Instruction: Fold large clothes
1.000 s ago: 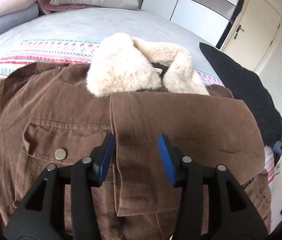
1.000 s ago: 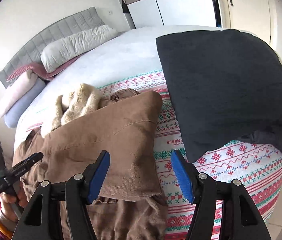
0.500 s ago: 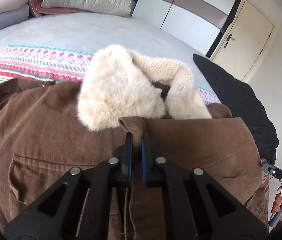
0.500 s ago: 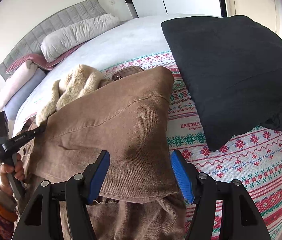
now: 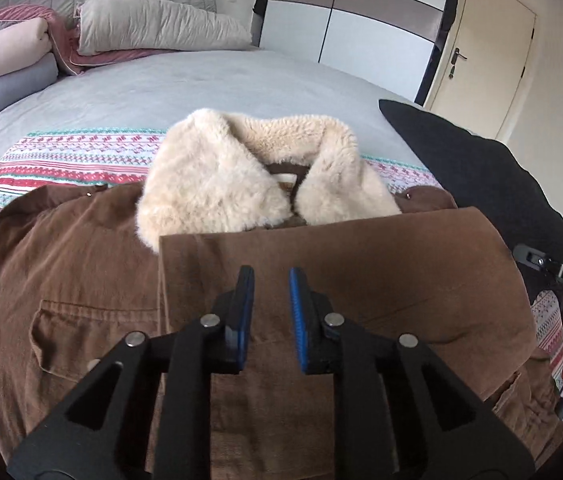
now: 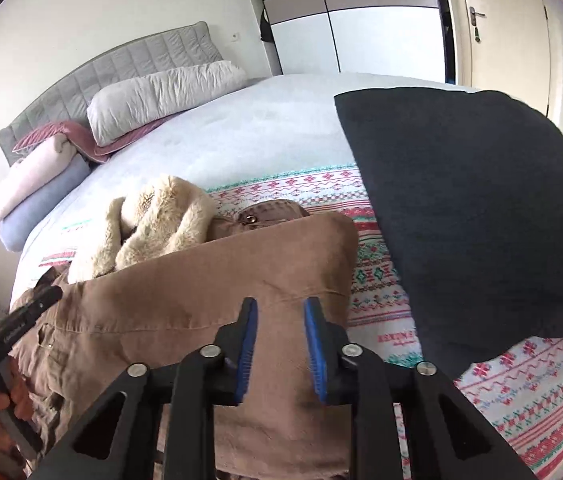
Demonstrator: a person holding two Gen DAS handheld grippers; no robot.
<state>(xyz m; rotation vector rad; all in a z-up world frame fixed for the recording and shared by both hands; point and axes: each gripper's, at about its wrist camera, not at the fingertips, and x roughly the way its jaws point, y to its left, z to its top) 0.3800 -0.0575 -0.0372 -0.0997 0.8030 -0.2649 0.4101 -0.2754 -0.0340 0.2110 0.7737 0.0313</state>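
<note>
A brown fur-collared jacket is seen spread on the bed, its folded-in sleeve panel beneath the parted, empty left claw and right claw; the opposite side, left of the left claw, is judged next for folding.

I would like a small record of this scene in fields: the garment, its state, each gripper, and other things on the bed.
garment: brown corduroy jacket with cream fleece collar
state: lies flat on the bed, right side folded over the front as a panel
left gripper: jaws parted, above the folded panel, holding nothing
right gripper: jaws parted, above the same panel, holding nothing
underneath: patterned red, green and white blanket
beside the jacket: black fabric, on its right
head of bed: grey pillow
</note>
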